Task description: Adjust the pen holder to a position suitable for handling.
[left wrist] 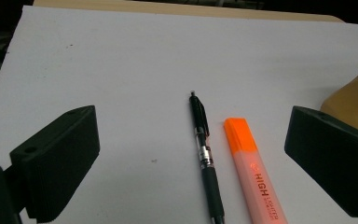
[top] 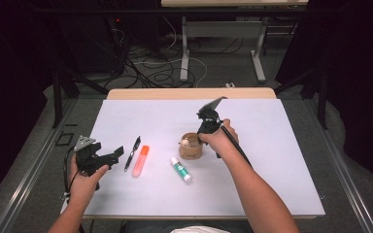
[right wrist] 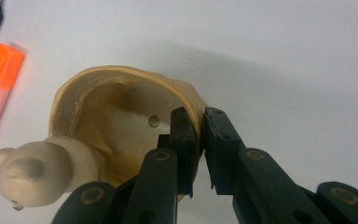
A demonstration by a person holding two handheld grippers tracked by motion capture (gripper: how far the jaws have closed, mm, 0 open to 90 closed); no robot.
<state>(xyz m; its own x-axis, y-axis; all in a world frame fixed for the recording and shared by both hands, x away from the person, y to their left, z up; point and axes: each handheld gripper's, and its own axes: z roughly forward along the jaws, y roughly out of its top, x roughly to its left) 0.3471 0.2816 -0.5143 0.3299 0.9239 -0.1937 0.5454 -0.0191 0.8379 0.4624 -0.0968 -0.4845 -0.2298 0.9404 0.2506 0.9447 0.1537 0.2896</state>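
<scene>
Your right gripper (right wrist: 199, 151) is clamped on the rim of the tan cup (right wrist: 121, 116) at mid-table. Your left gripper (left wrist: 191, 154), jaws wide apart, hangs at the near left. The pen (left wrist: 205, 154) and the orange highlighter (left wrist: 254, 175) lie just ahead of it, long axes running near to far, nearer your left hand; a glue stick (top: 180, 169) lies near the cup.

A bench (top: 272, 126) with a white top and a pale wooden far edge carries four things in a loose row across its middle. From left to right: a black pen (top: 132, 153), an orange highlighter (top: 140, 160) just beside it, a white glue stick (top: 180, 169) with a green label, and a tan wooden cup (top: 191, 146) with a small pale bear figure (top: 186, 143) on its rim.
</scene>
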